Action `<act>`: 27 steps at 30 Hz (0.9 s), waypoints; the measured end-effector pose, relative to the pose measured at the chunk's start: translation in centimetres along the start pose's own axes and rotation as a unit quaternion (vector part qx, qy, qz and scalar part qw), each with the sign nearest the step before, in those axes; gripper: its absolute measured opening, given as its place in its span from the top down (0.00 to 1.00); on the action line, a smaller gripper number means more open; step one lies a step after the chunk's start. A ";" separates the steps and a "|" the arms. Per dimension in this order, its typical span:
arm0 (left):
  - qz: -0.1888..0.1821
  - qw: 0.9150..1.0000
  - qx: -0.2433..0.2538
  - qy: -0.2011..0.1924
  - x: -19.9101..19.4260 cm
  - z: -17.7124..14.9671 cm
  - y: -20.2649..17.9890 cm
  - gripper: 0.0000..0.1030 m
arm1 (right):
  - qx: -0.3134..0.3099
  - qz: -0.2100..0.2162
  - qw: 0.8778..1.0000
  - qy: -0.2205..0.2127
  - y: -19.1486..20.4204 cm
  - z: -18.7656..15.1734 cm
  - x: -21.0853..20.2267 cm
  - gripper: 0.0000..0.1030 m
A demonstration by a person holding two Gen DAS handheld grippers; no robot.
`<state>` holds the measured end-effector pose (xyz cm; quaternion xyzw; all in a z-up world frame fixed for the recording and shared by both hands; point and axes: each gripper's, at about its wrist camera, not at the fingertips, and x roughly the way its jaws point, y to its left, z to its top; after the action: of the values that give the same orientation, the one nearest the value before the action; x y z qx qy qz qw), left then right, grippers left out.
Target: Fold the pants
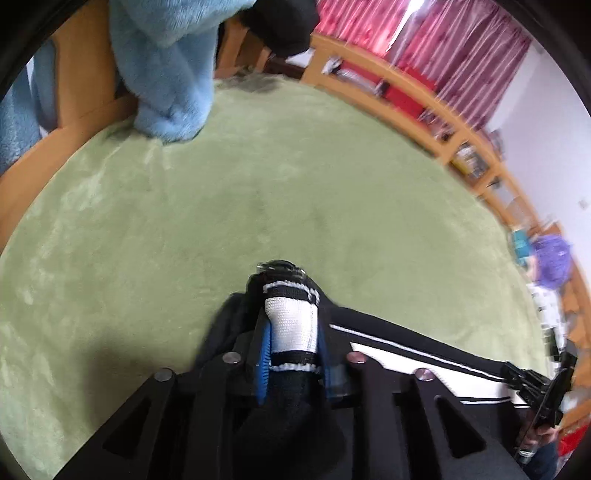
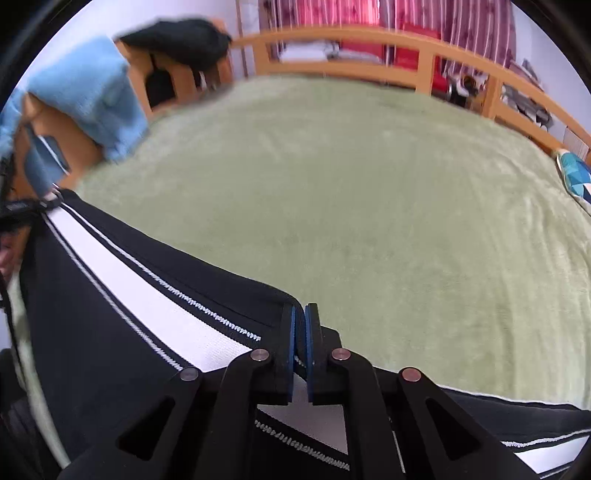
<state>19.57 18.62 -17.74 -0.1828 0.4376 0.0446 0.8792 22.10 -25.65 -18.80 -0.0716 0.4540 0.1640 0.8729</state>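
Observation:
Black pants with a white side stripe (image 2: pixel 122 280) hang stretched between my two grippers above a green bed cover (image 2: pixel 369 192). My left gripper (image 1: pixel 291 332) is shut on a bunched end of the pants (image 1: pixel 291 321), black and white knit showing between its blue pads. My right gripper (image 2: pixel 303 317) is shut on the pants' edge, the fabric running left to the other gripper (image 2: pixel 22 210). In the left wrist view the striped fabric (image 1: pixel 424 362) runs right to the other gripper (image 1: pixel 532 376).
A light blue fluffy blanket (image 1: pixel 166 66) and a dark garment (image 1: pixel 284 26) hang over the wooden bed frame (image 1: pixel 88 110). A wooden rail (image 2: pixel 424 51) borders the far side, with red curtains (image 2: pixel 461 22) behind. A blue patterned pillow (image 2: pixel 576 177) lies at right.

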 end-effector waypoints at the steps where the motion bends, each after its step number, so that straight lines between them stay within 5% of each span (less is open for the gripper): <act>1: 0.033 0.999 0.008 0.018 0.9 0.0 0.0 0.63 | 0.001 -0.006 1.000 0.017 0.1 -0.4 1.1 0.85; 3: 0.064 0.997 0.018 0.039 1.3 -0.4 0.2 0.58 | 0.005 -0.013 0.999 0.044 0.4 -1.0 2.8 0.84; 6: 0.037 0.999 0.013 0.016 -1.9 -1.1 0.5 0.57 | 0.025 -0.015 0.999 0.020 0.0 -1.5 0.0 0.59; 8: 0.021 0.999 0.028 -0.006 -4.3 -1.9 0.2 0.38 | 0.059 -0.005 0.998 -0.012 -1.1 -2.5 -3.5 0.54; 10: 0.009 0.999 0.044 -0.022 -6.2 -3.3 -0.3 0.34 | 0.073 -0.011 0.997 -0.035 -1.8 -4.4 -6.7 0.46; 14: 0.008 0.999 0.046 0.001 -5.7 -5.9 -0.4 0.34 | 0.105 -0.037 0.993 -0.026 -3.2 -10.6 -10.3 0.46; 18: 0.073 0.994 0.072 0.044 -2.2 -7.0 -1.0 0.34 | 0.167 -0.046 0.985 0.027 -5.0 -17.0 -9.4 0.45; 23: 0.061 0.997 0.041 0.033 -5.6 -6.7 -0.4 0.33 | 0.164 -0.057 0.984 0.033 -4.0 -17.3 -9.1 0.45; 27: 0.060 0.998 0.020 0.011 -9.3 -8.6 1.6 0.26 | 0.181 -0.039 0.982 -0.036 -3.7 -17.4 -13.6 0.45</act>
<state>7.03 17.74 -15.56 -0.1393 0.4586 0.0871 0.8733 2.77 -36.91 -17.82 0.0758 0.4412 0.0475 0.8929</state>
